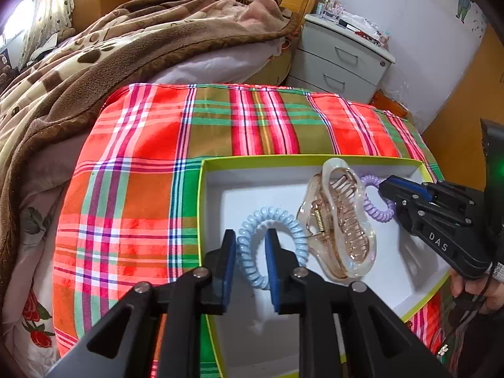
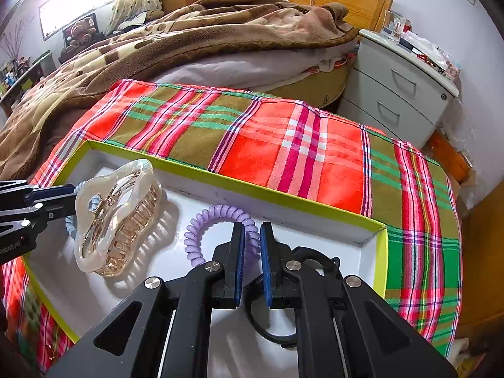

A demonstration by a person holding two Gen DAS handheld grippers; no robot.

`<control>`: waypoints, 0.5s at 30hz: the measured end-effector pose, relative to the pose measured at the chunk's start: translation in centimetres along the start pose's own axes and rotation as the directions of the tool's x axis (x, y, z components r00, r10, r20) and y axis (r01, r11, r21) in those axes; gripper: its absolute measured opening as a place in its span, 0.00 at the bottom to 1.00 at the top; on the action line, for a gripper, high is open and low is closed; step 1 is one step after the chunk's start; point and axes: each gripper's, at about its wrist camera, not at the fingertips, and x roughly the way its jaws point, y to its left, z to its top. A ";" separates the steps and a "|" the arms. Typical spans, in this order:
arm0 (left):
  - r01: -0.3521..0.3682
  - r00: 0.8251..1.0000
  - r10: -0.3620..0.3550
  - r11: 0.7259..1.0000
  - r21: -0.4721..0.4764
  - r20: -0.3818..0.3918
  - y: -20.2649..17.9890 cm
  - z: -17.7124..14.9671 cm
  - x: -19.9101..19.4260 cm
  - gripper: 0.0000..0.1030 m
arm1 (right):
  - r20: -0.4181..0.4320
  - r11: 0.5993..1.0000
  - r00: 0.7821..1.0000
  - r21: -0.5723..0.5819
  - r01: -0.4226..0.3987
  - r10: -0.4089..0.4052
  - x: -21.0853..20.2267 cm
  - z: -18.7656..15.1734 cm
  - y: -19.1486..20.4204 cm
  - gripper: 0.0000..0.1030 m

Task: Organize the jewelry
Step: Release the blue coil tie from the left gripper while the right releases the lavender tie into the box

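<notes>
My left gripper sits low over the left part of the tray, jaws part open — the blue coil tie loops around the right finger, one side of the coil lying in the gap between the pads. I cannot tell whether the pads touch it; no squeeze is visible.

Just right of the blue tie lies the clear hair claw, on its side on the white tray floor, teeth and spring showing. In the right wrist view the claw hides most of the blue tie, and the left gripper's tip is just beside the claw's left edge.

Right of the claw: the purple coil tie, also on the tray floor. My right gripper stands at its right-hand arc with a narrow gap between the pads — the coil passes into that gap, grip not confirmed. A black ring lies under this gripper.

The tray rests on a plaid cloth, bed behind, drawers far right.
</notes>
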 end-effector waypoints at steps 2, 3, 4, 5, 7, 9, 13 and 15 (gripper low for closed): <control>-0.002 1.000 0.002 1.000 0.003 0.000 -0.1 0.0 0.0 0.21 | 0.003 1.000 1.000 0.000 0.001 -0.001 -0.1 0.0 0.0 0.13; -0.004 1.000 0.004 1.000 0.005 0.000 -0.1 -0.1 0.0 0.21 | 0.007 1.000 1.000 0.003 -0.002 0.002 -0.1 0.0 0.0 0.16; -0.004 1.000 0.004 1.000 0.006 -0.001 -0.2 -0.1 0.0 0.22 | 0.009 1.000 1.000 0.004 -0.004 0.004 -0.1 0.1 0.0 0.16; -0.003 1.000 0.003 1.000 0.006 -0.001 -0.2 -0.1 -0.1 0.22 | 0.012 1.000 1.000 0.005 -0.003 0.003 -0.2 0.1 0.0 0.16; 0.001 1.000 -0.001 1.000 0.003 -0.003 -0.2 -0.2 -0.1 0.22 | 0.019 1.000 1.000 0.008 -0.003 0.003 -0.4 0.1 0.0 0.16; 0.005 1.000 -0.005 1.000 0.002 -0.001 -0.2 -0.3 -0.3 0.24 | 0.021 1.000 1.000 0.013 -0.008 0.008 -0.6 0.1 0.0 0.16; 0.010 1.000 -0.010 1.000 0.002 0.005 -0.3 -0.7 -1.1 0.28 | 0.044 1.000 0.999 0.022 -0.012 0.011 -1.5 0.0 0.0 0.17; 0.010 1.000 -0.010 1.000 0.006 0.024 -0.4 -1.0 -2.0 0.32 | 0.061 0.999 0.998 0.030 -0.015 0.014 -2.2 -0.2 0.0 0.22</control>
